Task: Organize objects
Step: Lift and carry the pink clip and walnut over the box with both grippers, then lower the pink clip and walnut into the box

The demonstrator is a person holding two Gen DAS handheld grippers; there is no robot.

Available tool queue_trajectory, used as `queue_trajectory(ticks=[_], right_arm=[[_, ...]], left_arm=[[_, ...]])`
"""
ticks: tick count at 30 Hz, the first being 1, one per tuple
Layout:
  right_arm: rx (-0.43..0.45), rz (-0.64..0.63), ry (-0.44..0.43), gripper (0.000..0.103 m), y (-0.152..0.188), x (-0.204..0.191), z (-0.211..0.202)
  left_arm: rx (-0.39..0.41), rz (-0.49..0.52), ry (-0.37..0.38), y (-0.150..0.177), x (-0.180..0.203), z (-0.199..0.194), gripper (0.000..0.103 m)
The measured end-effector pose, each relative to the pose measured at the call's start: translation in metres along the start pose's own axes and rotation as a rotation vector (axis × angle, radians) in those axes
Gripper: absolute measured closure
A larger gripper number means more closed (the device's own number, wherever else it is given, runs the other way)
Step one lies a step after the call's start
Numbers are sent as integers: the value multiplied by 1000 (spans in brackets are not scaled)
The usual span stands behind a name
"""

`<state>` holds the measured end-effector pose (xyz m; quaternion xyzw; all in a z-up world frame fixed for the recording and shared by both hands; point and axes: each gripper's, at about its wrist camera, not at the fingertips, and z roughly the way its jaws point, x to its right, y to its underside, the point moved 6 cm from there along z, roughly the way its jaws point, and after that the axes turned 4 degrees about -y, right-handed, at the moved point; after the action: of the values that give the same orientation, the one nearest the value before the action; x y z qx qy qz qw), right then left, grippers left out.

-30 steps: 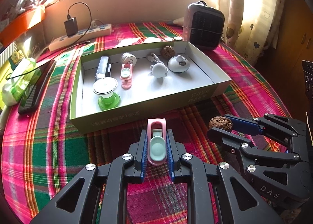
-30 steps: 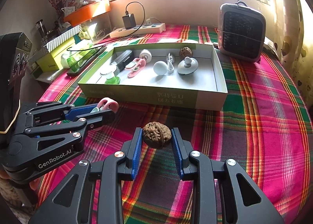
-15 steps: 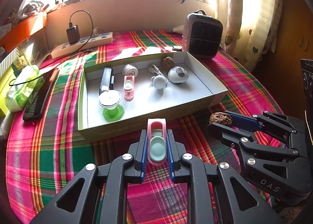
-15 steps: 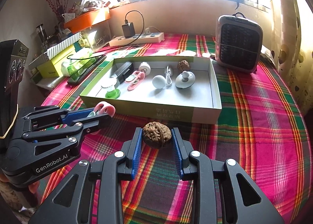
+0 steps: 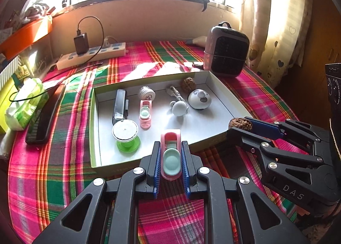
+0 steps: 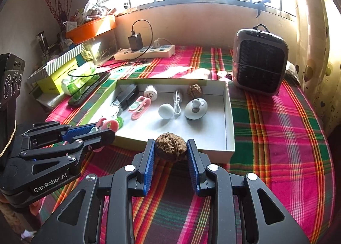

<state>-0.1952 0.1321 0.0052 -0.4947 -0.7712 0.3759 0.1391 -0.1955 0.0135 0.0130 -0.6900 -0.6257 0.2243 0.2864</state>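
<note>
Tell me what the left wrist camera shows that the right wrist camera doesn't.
Only the left wrist view shows the mint-green button on the pink clip held in the left gripper. Only the right wrist view shows the striped box and the twigs on the far left. Both show the open box, the walnut held in the right gripper, the second walnut inside, the heater and the power strip.

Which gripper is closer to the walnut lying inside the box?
Right. The right gripper is at the box's near right corner, diagonally below that walnut; the left gripper is further, at the near wall's middle.
</note>
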Motion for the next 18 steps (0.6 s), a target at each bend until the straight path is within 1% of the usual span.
queue_trajectory(ticks=[2,7,18], right_arm=[[2,-2,5,72,-4,3,3],[-8,0,7,72,-13,8,13],[-68,18,17,72,-16,24,42]], left_arm=[[0,-5,11,-4,0,2,87],[1,-13,3,-12,-1,11,87],[-35,-16,4,-18,-2,37,87]])
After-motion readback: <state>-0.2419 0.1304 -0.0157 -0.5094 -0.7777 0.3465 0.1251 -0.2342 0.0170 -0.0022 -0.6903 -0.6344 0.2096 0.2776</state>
